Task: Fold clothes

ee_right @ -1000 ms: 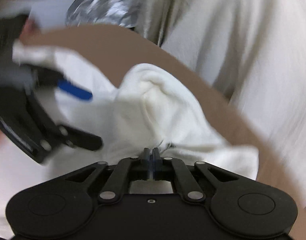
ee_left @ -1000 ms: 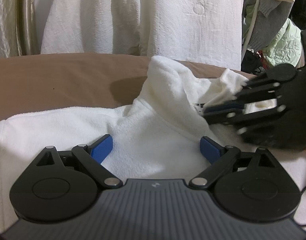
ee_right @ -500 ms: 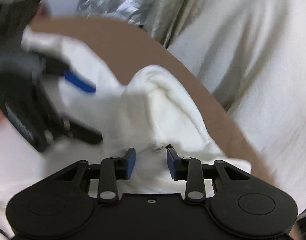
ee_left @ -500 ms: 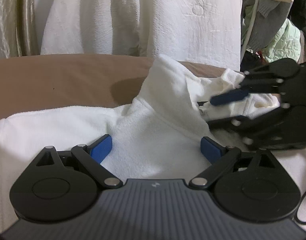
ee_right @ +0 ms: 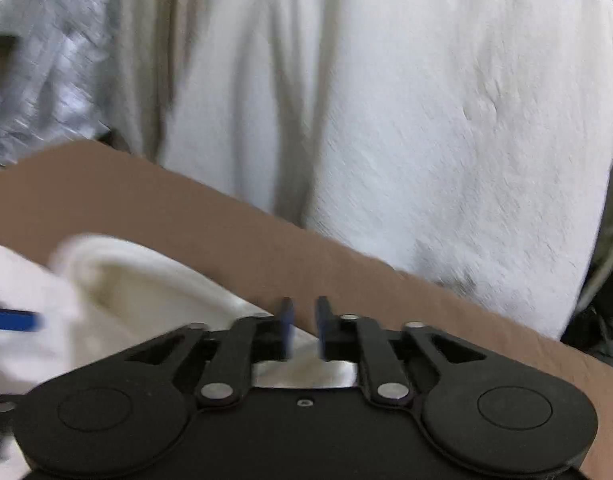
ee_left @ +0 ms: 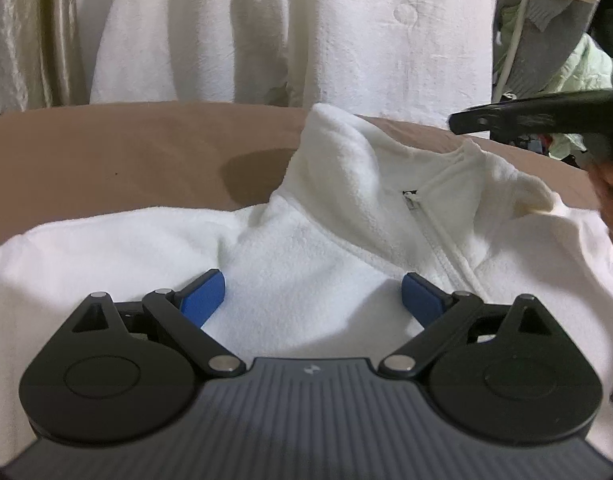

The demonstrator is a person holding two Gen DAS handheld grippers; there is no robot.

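A white fleece jacket (ee_left: 326, 240) lies on the brown surface (ee_left: 126, 160), with its collar standing up and the zipper (ee_left: 412, 200) showing. My left gripper (ee_left: 312, 294) is wide open and empty, low over the jacket's chest. My right gripper (ee_right: 304, 316) is open by a narrow gap and empty, over the brown surface at the jacket's edge (ee_right: 146, 280). Part of the right gripper (ee_left: 526, 120) shows blurred at the right of the left wrist view, above the collar.
A white curtain (ee_left: 286, 32) hangs behind the brown surface. A gold curtain (ee_left: 26, 32) hangs at the far left. A heap of grey and pale green clothes (ee_left: 566, 52) sits at the far right. A silvery sheet (ee_right: 46, 60) is at the left of the right wrist view.
My right gripper opened, let go of the collar, and lifted away to the right. The collar fell open and the zipper now shows. My left gripper has stayed put.
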